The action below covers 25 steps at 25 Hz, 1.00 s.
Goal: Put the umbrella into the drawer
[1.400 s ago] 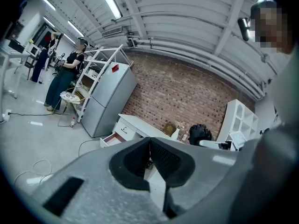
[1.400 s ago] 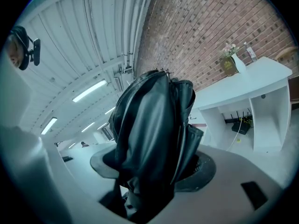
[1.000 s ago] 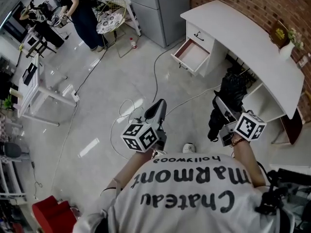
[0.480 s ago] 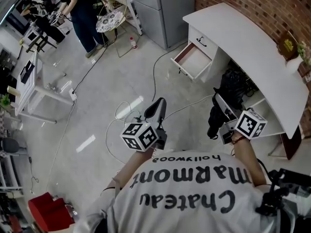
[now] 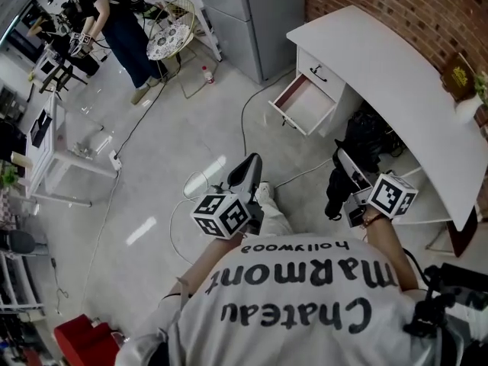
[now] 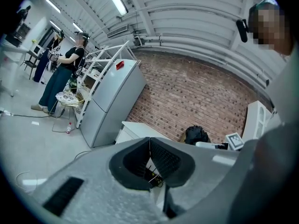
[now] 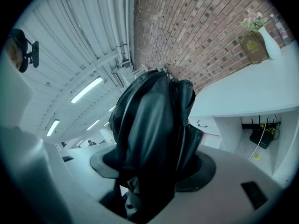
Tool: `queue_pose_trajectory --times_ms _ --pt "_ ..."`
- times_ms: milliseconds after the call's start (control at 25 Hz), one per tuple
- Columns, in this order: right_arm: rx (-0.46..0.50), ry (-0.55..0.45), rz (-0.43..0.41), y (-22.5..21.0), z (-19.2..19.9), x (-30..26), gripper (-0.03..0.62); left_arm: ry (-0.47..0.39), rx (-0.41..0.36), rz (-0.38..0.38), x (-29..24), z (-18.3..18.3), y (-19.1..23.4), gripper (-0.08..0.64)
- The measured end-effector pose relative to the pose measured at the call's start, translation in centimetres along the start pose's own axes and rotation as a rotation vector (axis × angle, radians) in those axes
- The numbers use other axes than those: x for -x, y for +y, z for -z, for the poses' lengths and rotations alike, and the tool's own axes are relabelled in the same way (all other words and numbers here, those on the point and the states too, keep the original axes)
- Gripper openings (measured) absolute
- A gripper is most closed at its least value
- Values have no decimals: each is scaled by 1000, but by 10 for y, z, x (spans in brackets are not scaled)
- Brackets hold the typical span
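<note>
A folded black umbrella (image 5: 364,139) sticks up out of my right gripper (image 5: 347,175), which is shut on it; in the right gripper view the umbrella (image 7: 154,134) fills the space between the jaws of the right gripper (image 7: 154,171). My left gripper (image 5: 245,175) is held in front of the person's chest, shut and empty, and the left gripper view shows the left gripper (image 6: 150,158) with its pads touching. The open white drawer (image 5: 305,104) juts from the left end of the curved white desk (image 5: 381,56), ahead of both grippers. Its inside looks bare.
Cables (image 5: 252,109) snake over the glossy floor in front of the desk. A grey fridge (image 5: 252,14) stands left of the desk against the brick wall. A vase (image 5: 467,105) and a framed sign (image 5: 456,73) sit on the desk's right end. Another person (image 5: 114,14) stands far left.
The desk and open drawer have drawn slightly closer as the person steps forward; a shoe now shows beside the left gripper. Both grippers keep their pose and grip.
</note>
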State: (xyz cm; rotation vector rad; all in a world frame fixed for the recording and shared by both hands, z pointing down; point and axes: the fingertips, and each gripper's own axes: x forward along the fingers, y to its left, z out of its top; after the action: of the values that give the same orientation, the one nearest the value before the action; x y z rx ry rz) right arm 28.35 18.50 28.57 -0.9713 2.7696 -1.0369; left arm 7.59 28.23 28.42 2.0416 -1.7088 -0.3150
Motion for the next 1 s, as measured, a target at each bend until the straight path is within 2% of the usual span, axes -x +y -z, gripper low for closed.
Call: queue_pose_trajectory --times_ms 480,720,840,1000 --pt "-29 -57 54 -16 -79 -126 290 32 -2 111 -139 -96 71 17" --pt "3 -97 76 -19 -120 -178 290 2 8 131 -206 -147 111 17" --pt "-6 -119 83 -24 -131 -201 290 -4 11 114 -227 -161 134 17" --pt "-30 -127 78 -29 -130 -214 290 22 26 143 -244 -162 143 17"
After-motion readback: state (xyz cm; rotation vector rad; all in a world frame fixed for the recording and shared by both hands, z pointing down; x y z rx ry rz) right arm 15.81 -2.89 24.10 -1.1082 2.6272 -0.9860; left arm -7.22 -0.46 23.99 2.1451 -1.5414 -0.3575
